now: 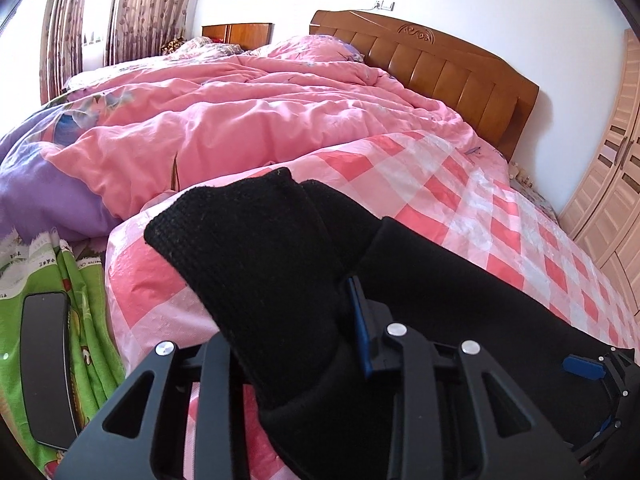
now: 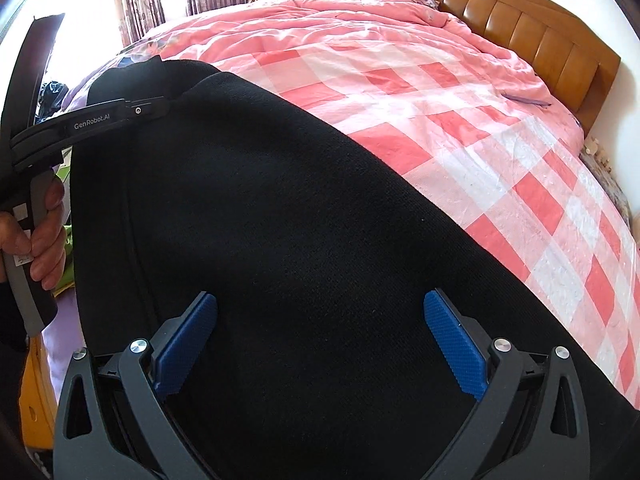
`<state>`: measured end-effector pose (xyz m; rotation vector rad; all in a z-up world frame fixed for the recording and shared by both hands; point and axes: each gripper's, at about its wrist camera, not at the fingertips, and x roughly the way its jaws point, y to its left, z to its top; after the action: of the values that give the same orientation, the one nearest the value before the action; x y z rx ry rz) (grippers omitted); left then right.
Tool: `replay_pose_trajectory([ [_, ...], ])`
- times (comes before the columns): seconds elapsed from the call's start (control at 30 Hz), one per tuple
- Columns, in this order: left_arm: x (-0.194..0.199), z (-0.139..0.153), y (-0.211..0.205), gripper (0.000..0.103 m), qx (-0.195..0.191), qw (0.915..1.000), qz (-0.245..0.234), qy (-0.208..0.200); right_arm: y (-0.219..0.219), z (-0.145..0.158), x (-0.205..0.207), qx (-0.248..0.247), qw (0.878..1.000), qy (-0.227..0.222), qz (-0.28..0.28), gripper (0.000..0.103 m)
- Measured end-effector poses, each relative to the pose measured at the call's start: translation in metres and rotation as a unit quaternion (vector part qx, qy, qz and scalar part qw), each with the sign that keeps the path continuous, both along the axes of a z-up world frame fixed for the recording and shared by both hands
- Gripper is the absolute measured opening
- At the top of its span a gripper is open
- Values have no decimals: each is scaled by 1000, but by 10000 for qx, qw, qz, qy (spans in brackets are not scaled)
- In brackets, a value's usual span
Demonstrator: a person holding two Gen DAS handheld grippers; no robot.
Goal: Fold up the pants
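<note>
My left gripper (image 1: 320, 320) is clamped on a ribbed cuff of the black knit pants (image 2: 280, 220), lifting that leg end above the pink-and-white checked sheet (image 2: 460, 128). My right gripper (image 2: 320, 344) stands with its blue pads (image 2: 456, 344) wide apart over the cloth, gripping nothing. The pants lie along the bed's near edge, below the crumpled pink quilt (image 1: 240, 120).

Matt black knit pants (image 2: 280, 220), seemingly
</note>
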<state>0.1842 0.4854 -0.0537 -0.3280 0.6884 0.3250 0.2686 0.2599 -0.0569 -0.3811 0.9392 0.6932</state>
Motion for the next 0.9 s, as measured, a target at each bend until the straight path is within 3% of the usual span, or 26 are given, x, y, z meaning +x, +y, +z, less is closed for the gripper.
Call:
replay_pose_trajectory([
  [0.37, 1, 19, -27, 27, 667, 9974, 174, 198, 0, 3, -1, 84, 10000, 26, -2, 99],
  [0.57, -3, 28, -42, 26, 851, 9957, 318, 196, -5, 9, -2, 162, 9998, -24, -137, 99],
  [0.8, -21, 62, -80, 25, 1343, 9904, 221, -235, -64, 53, -8, 1252, 9900, 31, -654, 99],
  [0.9, -34, 79, -122, 25, 1899, 9803, -39, -551, -114, 68, -23, 1740, 9800, -56, -962, 99],
])
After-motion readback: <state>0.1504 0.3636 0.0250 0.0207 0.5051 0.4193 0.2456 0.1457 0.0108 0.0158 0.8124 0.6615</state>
